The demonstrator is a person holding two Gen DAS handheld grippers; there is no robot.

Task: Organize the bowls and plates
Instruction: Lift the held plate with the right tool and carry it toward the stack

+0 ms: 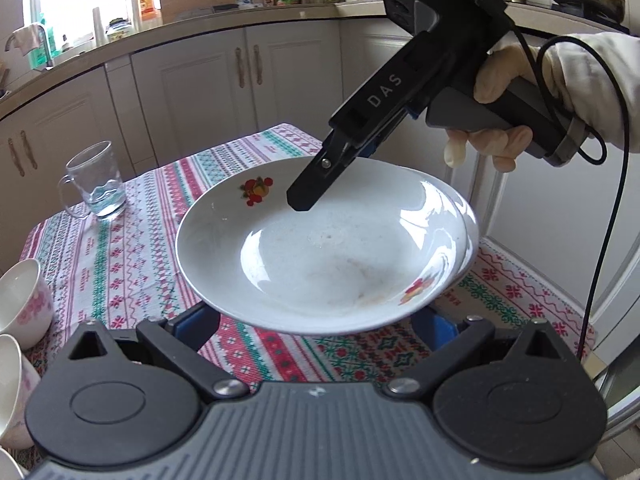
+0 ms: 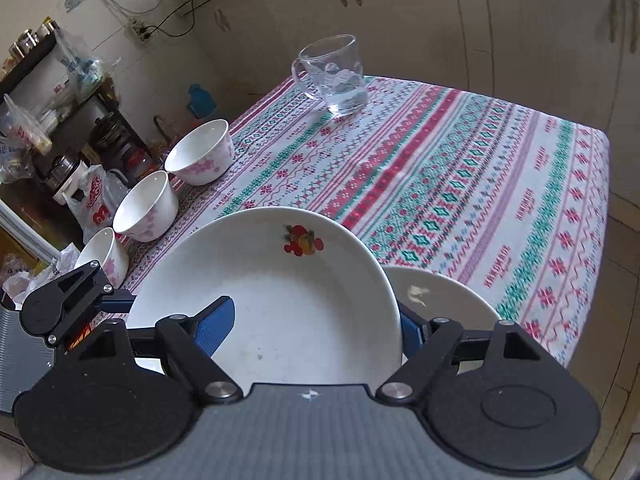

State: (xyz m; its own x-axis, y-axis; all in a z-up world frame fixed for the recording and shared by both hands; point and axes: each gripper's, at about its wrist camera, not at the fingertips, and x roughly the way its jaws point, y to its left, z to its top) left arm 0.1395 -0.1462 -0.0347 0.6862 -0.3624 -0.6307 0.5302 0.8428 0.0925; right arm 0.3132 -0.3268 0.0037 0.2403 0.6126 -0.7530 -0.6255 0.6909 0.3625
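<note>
A white deep plate with fruit prints (image 1: 320, 248) is held in the air above the patterned tablecloth (image 1: 132, 248). My right gripper (image 1: 316, 192) is shut on its rim, one finger inside the plate. In the right wrist view the plate (image 2: 280, 292) sits between the blue pads (image 2: 216, 326). A second white plate (image 2: 444, 300) lies on the table under it, to the right. My left gripper (image 1: 316, 330) has its jaws spread wide under the plate's near edge. Three white bowls with pink flowers (image 2: 200, 152) stand in a row at the table's left edge.
A glass mug (image 2: 334, 74) stands at the far side of the table, also in the left wrist view (image 1: 96, 180). White kitchen cabinets (image 1: 248, 80) lie beyond the table. A cluttered rack (image 2: 60, 120) stands left of the table.
</note>
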